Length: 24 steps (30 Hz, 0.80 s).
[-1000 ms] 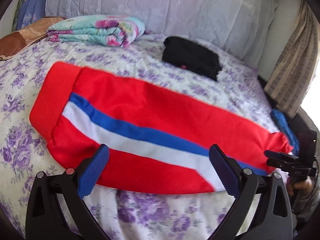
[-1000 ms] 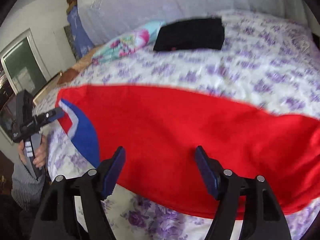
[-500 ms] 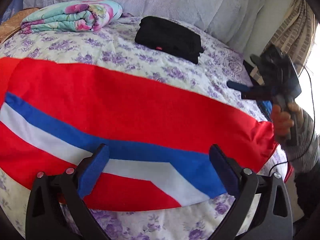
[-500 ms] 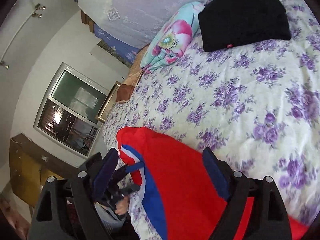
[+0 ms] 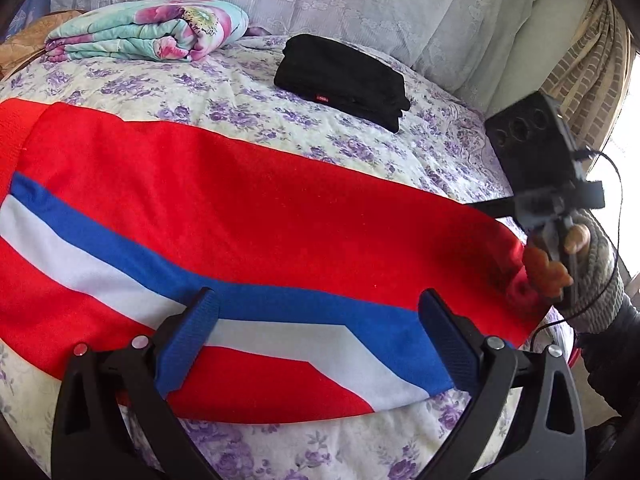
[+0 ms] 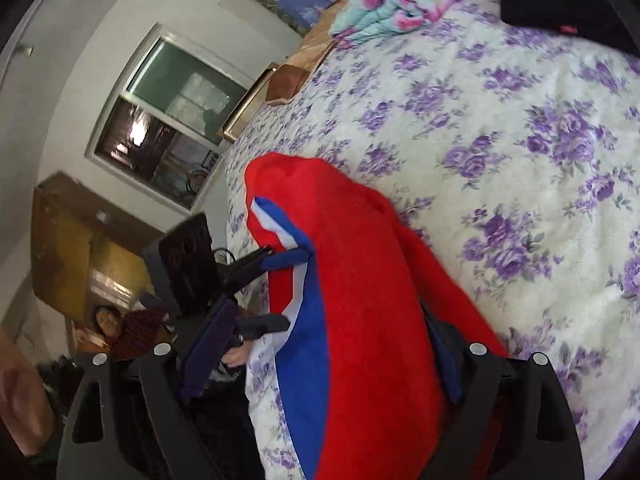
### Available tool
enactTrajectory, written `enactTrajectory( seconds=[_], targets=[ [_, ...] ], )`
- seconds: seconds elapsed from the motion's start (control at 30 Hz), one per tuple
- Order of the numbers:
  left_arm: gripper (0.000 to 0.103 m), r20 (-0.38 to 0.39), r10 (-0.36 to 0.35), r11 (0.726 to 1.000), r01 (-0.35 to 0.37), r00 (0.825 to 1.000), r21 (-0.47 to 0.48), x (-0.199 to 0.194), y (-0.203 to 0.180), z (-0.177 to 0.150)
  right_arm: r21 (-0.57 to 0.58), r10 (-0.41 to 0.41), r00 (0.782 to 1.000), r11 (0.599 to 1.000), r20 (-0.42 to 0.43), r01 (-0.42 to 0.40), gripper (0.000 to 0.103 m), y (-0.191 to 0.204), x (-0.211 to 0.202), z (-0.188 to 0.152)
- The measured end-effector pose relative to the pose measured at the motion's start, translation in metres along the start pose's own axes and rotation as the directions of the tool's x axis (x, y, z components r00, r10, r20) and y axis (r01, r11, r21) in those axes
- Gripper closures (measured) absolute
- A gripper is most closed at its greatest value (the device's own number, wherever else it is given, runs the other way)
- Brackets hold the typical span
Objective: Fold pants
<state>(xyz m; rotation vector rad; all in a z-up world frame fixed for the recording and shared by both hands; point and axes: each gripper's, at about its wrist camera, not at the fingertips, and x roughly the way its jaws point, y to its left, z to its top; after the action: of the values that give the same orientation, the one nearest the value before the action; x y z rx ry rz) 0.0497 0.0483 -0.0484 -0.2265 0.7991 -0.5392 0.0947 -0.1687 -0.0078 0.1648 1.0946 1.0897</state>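
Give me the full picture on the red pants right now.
The red pants look like soft fleece, with a blue and a white stripe along the side and a ribbed red band at the far left end. They lie lengthwise across the floral bedspread, already doubled. The left hand-held gripper hovers open over the near edge. The right hand-held gripper straddles the other end, open; contact is unclear.

the red fleecy cloth pants with blue and white stripes [image 5: 256, 216] look soft, matt and slightly fuzzy. the purple-flowered quilted cotton bedspread [image 5: 224, 100] is matt and puckered, while the left gripper [image 5: 316, 344] has ribbed blue pads on smooth black plastic with shiny metal rivets.
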Motion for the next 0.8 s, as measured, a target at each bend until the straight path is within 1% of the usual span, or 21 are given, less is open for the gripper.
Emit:
enactTrajectory(
  seconds=[0.1,0.13,0.17,0.23,0.27,0.33,0.37,0.43,0.47,0.5,0.57,0.63,0.73,0.77,0.8],
  targets=[
    [0.005,0.002,-0.002,1.0,0.002,1.0,-0.004,0.001,0.001,0.001,-0.112,-0.073,0.997,0.991,-0.007,0.072,0.014,0.027,0.004,-0.014],
    [0.005,0.002,-0.002,1.0,0.002,1.0,-0.004,0.0,0.001,0.001,-0.158,-0.117,0.993,0.981,-0.016,0.113,0.013,0.035,0.008,-0.018],
    [0.005,0.002,-0.001,1.0,0.001,1.0,-0.004,0.0,0.001,0.001,-0.191,-0.145,0.989,0.972,-0.03,0.137,0.011,0.04,0.013,-0.021],
    [0.005,0.003,-0.002,1.0,0.002,1.0,-0.004,0.0,0.001,0.001,-0.218,-0.169,0.984,0.964,-0.053,0.154,0.009,0.047,0.022,-0.024],
    [0.005,0.003,-0.002,1.0,0.002,1.0,-0.004,0.0,0.001,0.001,-0.223,-0.171,0.984,0.963,-0.058,0.154,0.007,0.047,0.025,-0.025],
    [0.005,0.003,-0.004,1.0,0.004,1.0,-0.004,0.0,0.001,0.001,-0.214,-0.131,0.989,0.97,-0.065,0.115,0.003,0.045,0.033,-0.019],
    [0.005,0.009,-0.018,1.0,0.019,1.0,-0.018,-0.001,0.004,0.001,-0.186,-0.105,0.992,0.978,-0.068,0.09,0.003,0.039,0.036,-0.015],
    [0.005,0.009,-0.023,0.999,0.023,1.0,-0.022,-0.002,0.005,0.002,-0.07,-0.052,0.996,0.996,-0.077,0.047,0.003,0.018,0.042,-0.004],
    [0.005,0.009,-0.017,1.0,0.017,1.0,-0.017,-0.002,0.004,0.001,-0.005,-0.006,0.996,1.0,-0.086,0.005,0.003,0.007,0.044,0.001],
    [0.005,0.009,-0.013,1.0,0.013,1.0,-0.014,-0.003,0.003,0.001,0.064,0.063,0.994,0.996,-0.094,-0.057,0.003,-0.005,0.046,0.005],
    [0.005,0.011,-0.017,1.0,0.017,1.0,-0.014,-0.004,0.003,-0.001,0.185,0.185,0.98,0.968,-0.069,-0.169,0.003,-0.023,0.047,0.014],
    [0.005,0.012,-0.021,1.0,0.021,1.0,-0.017,-0.004,0.004,0.0,0.26,0.286,0.958,0.927,-0.026,-0.27,0.003,-0.033,0.052,0.026],
    [0.005,0.012,-0.017,1.0,0.018,1.0,-0.016,-0.003,0.003,-0.001,0.355,0.349,0.937,0.873,0.025,-0.335,0.003,-0.051,0.067,0.047],
    [0.005,0.012,-0.017,1.0,0.017,1.0,-0.016,-0.003,0.003,-0.001,0.385,0.355,0.934,0.857,0.04,-0.342,0.003,-0.057,0.071,0.053],
    [0.005,0.011,-0.017,1.0,0.017,1.0,-0.016,-0.003,0.003,-0.001,0.414,0.343,0.935,0.842,0.083,-0.346,0.003,-0.065,0.07,0.059]
  ],
)
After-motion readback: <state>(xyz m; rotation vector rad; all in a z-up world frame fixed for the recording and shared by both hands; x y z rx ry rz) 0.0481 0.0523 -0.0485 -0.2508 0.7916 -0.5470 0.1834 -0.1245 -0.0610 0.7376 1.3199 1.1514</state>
